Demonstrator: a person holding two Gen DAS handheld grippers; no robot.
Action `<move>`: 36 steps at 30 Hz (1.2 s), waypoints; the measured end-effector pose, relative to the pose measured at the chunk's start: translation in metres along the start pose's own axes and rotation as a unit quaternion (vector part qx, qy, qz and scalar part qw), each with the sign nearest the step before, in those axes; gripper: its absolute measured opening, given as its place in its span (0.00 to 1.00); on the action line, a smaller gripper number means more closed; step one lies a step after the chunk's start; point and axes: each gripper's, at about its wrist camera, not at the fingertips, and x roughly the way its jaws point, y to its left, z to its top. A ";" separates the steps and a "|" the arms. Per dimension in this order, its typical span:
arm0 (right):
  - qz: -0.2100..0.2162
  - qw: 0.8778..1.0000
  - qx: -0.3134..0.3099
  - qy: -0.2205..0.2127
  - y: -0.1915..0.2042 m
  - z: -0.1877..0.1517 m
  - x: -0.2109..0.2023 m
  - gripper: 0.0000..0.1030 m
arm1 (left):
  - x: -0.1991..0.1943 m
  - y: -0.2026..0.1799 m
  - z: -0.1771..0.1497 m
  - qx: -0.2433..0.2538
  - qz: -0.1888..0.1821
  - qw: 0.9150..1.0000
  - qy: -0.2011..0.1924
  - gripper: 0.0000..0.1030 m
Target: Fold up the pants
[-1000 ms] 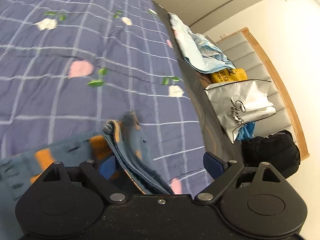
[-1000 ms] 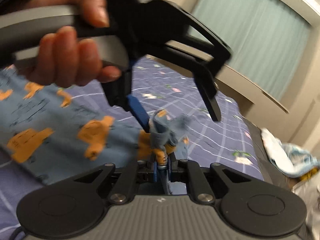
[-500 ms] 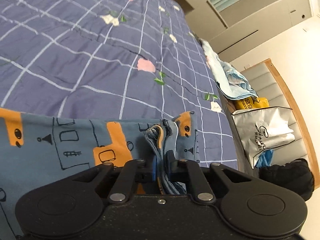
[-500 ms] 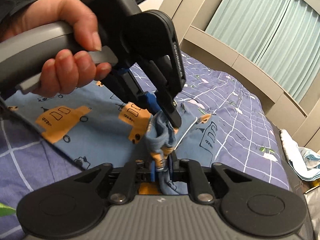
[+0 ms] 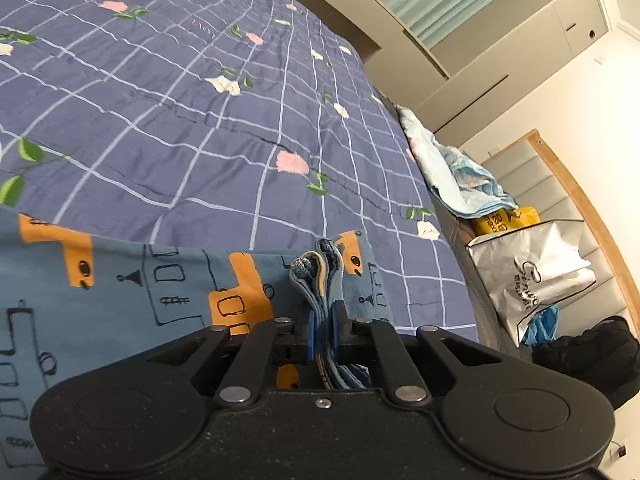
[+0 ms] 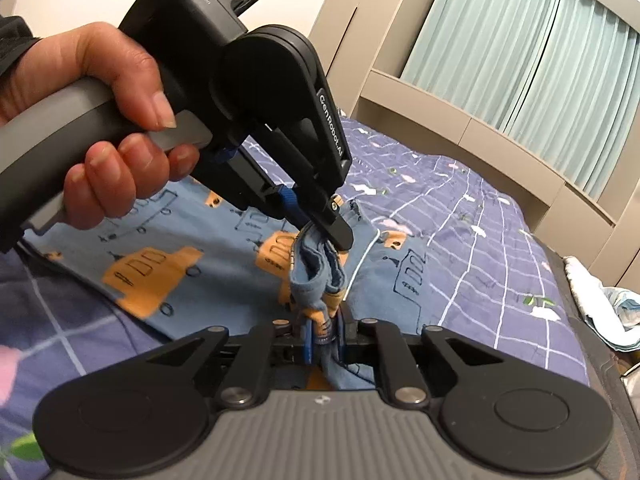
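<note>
Both grippers clamped on the same bunched edge of the pants (image 5: 132,292): left gripper (image 5: 324,328) and right gripper (image 6: 322,336), rest spread on the bedspread (image 5: 200,120).

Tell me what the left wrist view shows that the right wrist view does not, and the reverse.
Only the left wrist view shows the white shopping bag, the yellow bag and the black bag beside the bed. Only the right wrist view shows the left hand holding the left gripper, seen from outside, and the curtains. Both show the blue pants on the checked bedspread, with bunched fabric clamped in each gripper, including the right gripper.
</note>
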 end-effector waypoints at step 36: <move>0.141 0.989 -0.026 0.027 0.156 0.067 -0.012 0.12 | -0.165 0.133 -0.039 -0.027 0.068 0.997 -0.040 0.07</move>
